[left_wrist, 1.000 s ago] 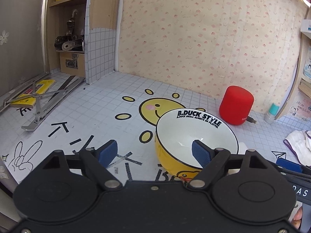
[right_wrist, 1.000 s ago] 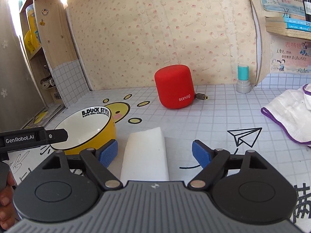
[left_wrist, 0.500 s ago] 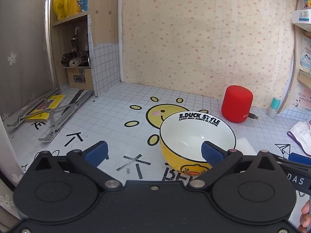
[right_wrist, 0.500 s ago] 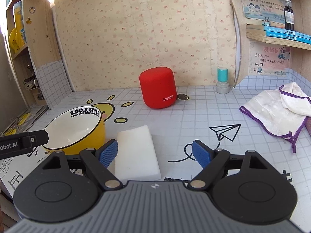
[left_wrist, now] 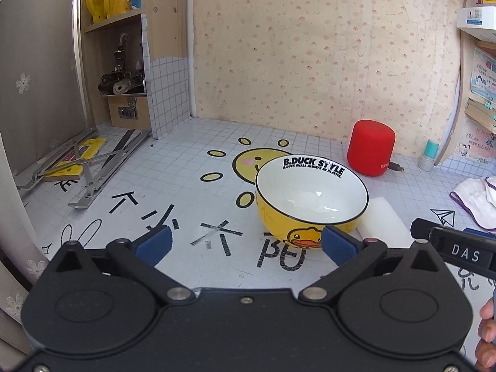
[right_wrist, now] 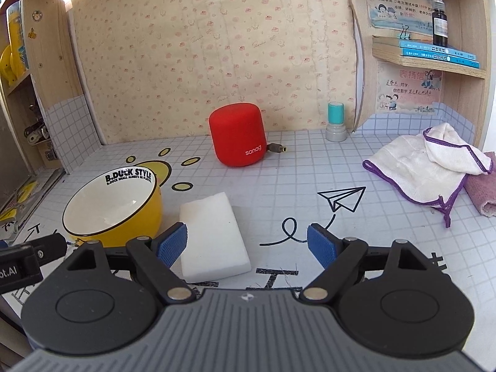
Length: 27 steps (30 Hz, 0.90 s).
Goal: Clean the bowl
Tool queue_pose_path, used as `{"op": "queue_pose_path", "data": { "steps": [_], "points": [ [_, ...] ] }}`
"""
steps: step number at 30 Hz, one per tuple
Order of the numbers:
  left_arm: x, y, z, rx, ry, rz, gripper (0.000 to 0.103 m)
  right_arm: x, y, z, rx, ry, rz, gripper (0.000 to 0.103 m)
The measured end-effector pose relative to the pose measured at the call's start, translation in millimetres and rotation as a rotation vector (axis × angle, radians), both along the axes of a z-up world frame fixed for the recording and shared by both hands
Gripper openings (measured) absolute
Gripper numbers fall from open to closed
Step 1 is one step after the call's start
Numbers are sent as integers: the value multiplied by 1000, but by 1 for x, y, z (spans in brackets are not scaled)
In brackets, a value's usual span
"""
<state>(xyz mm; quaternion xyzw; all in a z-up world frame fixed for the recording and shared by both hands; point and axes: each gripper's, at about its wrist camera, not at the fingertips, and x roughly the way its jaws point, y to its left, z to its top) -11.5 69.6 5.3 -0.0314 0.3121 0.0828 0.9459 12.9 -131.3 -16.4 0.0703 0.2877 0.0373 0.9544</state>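
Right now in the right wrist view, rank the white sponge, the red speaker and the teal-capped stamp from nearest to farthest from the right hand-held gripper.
1. White sponge: directly ahead of the right hand-held gripper, beside its left finger.
2. Red speaker: further back, slightly left.
3. Teal-capped stamp: farthest, against the back wall, to the right.

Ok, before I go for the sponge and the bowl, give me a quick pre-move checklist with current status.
1. Right claw open, nothing held: ok.
2. Left claw open, nothing held: ok.
3. White sponge lies flat beside the right claw's left finger, not between the fingers: not ok, shift left.
4. Yellow bowl upright on the table: ok.
5. Bowl centred ahead of left claw: not ok, it sits toward the right finger.
6. Dirt inside bowl: cannot tell.
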Motion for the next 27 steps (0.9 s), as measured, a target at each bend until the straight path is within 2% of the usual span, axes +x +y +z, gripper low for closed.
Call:
{"op": "queue_pose_path", "data": {
  "steps": [5,13,27],
  "points": [
    [-3,-2,-4,4,24,-16,103,-4,3,3,-11,15,4,88],
    [-5,-11,-7,6,61,-63,103,-1,5,4,-23,108,48,88],
    [-8,-21,-6,43,66,-80,103,-12,19,13,-202,60,67,88]
  ]
}}
